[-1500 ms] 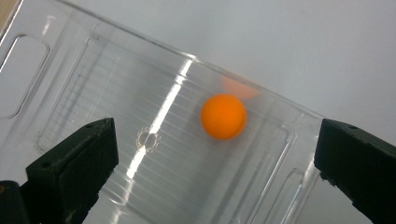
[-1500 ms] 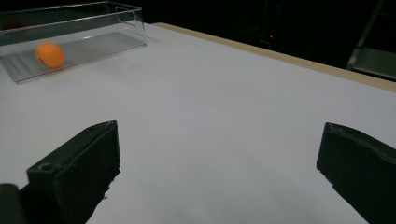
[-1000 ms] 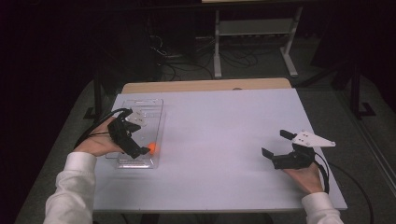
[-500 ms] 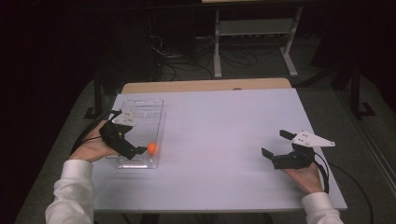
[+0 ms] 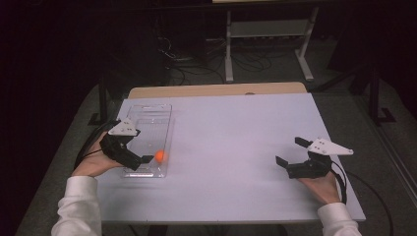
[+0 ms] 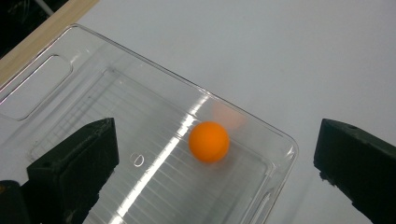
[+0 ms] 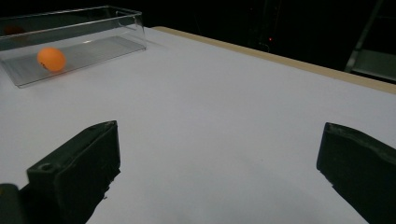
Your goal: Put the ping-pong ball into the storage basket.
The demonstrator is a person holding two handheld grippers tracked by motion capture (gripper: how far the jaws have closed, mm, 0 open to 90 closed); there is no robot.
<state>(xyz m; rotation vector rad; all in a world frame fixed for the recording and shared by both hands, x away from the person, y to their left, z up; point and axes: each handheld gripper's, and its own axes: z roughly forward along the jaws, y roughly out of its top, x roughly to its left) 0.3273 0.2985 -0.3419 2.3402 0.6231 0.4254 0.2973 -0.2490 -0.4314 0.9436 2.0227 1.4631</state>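
A white table point(image 5: 231, 147) is seen from above, w/ a person's forearms entering from the bottom edge. A clear rectangular plastic bin point(image 5: 147, 118) lies near the table's left edge. A small orange ball point(image 5: 160, 156) rests inside it, at the near end, close to the bin's right wall.

The left gripper point(image 5: 129, 153), black w/ a grey three-cornered plate on top, is held at the bin's near-left corner. Its jaws are spread wide and nothing is gripped. In the left gripper view the orange ball point(image 6: 208, 141) is seen lying free on the ribbed bin floor point(image 6: 140, 140), between the two jaws but apart from both, beside the corner wall.

Compared w/ the frame from a sec. ago, the left gripper has been drawn back toward the person and to the left, away from the ball, which has stayed at approx. the same spot. This is judged to mean the ball was just released into the bin, so the placing step looks done.

The right gripper point(image 5: 291, 158) is held low over the bare table at the right, well apart from the bin, unmoved. Its jaws are also wide open and empty; the bin point(image 7: 70, 37) and ball point(image 7: 51, 59) are seen far off in its view.
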